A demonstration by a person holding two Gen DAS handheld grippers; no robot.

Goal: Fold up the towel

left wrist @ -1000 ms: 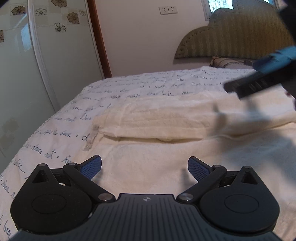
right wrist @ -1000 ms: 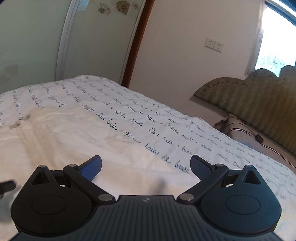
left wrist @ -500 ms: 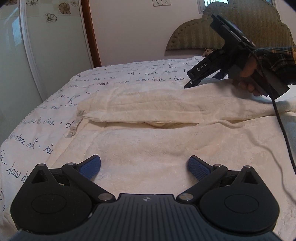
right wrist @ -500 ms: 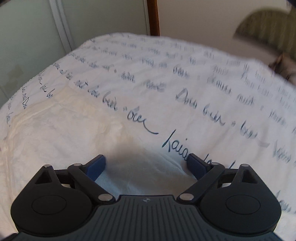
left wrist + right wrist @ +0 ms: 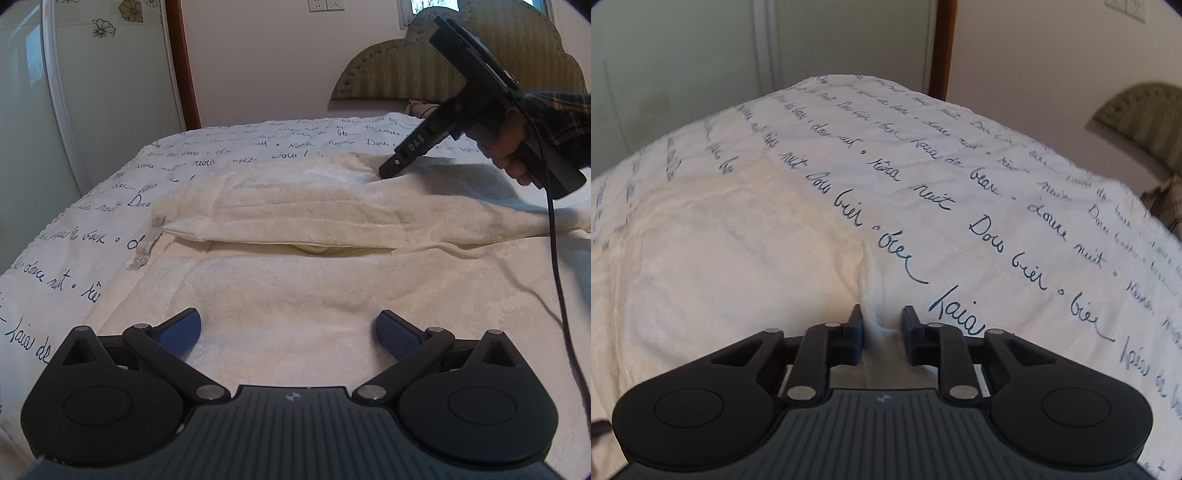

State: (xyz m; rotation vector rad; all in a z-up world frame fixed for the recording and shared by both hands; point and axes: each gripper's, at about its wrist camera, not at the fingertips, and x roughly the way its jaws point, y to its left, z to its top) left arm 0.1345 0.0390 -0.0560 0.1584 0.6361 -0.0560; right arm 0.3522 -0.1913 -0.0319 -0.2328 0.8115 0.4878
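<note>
A cream towel (image 5: 295, 288) lies spread on the bed, its far part folded over toward me in a long flap (image 5: 295, 206). My left gripper (image 5: 290, 328) hovers open just above the towel's near part, blue pads wide apart with nothing between them. In the left wrist view my right gripper (image 5: 388, 171) points down onto the towel's far edge, held by a hand (image 5: 513, 162). In the right wrist view the right gripper (image 5: 882, 325) has its fingers drawn close, pinching a raised ridge of the towel (image 5: 720, 266) at its edge.
The bedspread (image 5: 960, 184) is white with dark blue handwriting. A padded green headboard (image 5: 443, 66) and a pillow (image 5: 421, 108) stand at the far right, a glass wardrobe door (image 5: 92, 110) on the left. A black cable (image 5: 554, 258) hangs from the right gripper across the towel.
The right gripper came down onto the towel's far edge and its fingers went from wide open to pinched on the fabric. The left gripper stayed open and shifted slightly.
</note>
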